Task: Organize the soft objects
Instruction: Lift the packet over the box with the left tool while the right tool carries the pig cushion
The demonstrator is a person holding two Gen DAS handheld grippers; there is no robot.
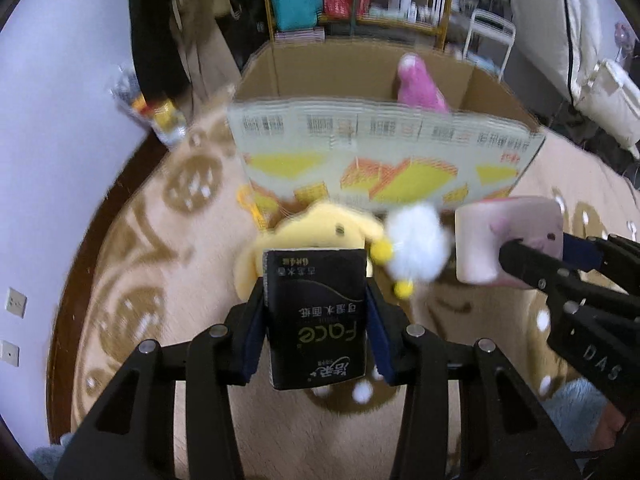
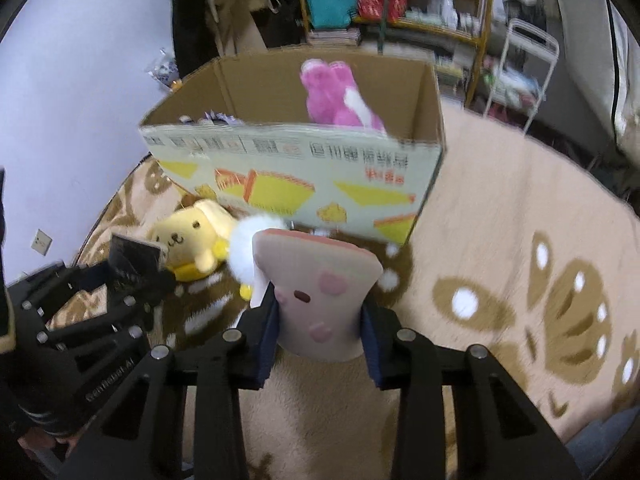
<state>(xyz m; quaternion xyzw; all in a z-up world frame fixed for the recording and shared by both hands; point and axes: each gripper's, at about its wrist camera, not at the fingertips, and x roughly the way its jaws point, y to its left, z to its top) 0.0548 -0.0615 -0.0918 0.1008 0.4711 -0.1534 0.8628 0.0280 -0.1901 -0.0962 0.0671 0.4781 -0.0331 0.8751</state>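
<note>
The black tissue pack [image 1: 318,316], clenched in the left gripper [image 1: 316,320], and the pink toast plush [image 2: 320,300], pinched by the right gripper [image 2: 320,332], hang just before the cardboard box [image 2: 304,168]. Either might catch the box's near wall and slip free.

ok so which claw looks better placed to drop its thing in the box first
Right, probably. The right claw holds the pink toast cushion facing the cardboard box; the left claw has the yellow plush between it and the box.
</note>
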